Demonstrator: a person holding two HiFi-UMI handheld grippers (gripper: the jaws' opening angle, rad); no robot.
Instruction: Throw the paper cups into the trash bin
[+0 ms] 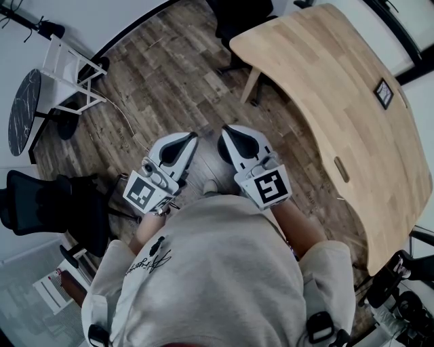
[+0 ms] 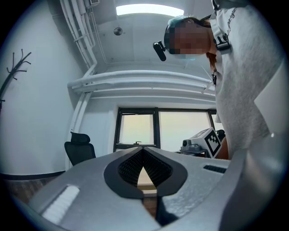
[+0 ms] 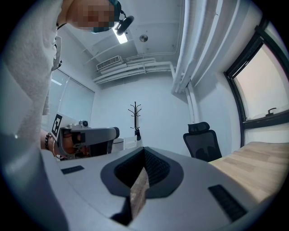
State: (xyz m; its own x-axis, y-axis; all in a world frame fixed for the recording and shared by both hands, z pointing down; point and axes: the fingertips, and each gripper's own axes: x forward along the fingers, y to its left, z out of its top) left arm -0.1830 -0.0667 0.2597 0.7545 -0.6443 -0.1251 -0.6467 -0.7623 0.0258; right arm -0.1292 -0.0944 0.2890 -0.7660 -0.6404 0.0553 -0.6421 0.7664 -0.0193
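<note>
Wood-plank floor (image 1: 169, 81) fills most of the head view, with a pale wooden worktop (image 1: 339, 101) curving down the right side. A small black-framed square (image 1: 384, 93) lies near the worktop's far edge. At the upper left stands a white frame (image 1: 71, 74) beside a dark round tabletop (image 1: 22, 112), and a black office chair (image 1: 41, 203) sits at the left edge. A person in a light sweatshirt (image 1: 217, 271) holds both tools close to the body, side by side and just apart, above the bare floor. The left gripper (image 1: 188, 139) has its jaws pressed together at the tips with nothing between them; past them its own view shows a window (image 2: 135, 128) and a ceiling light (image 2: 149, 9). The right gripper (image 1: 229, 130) is likewise pressed together and empty, pointing roughly level toward a white wall where a coat stand (image 3: 134, 115) rises and another black chair (image 3: 202, 142) stands next to the worktop's edge. Where the paper cups and the trash bin are cannot be told from any of these views.
</note>
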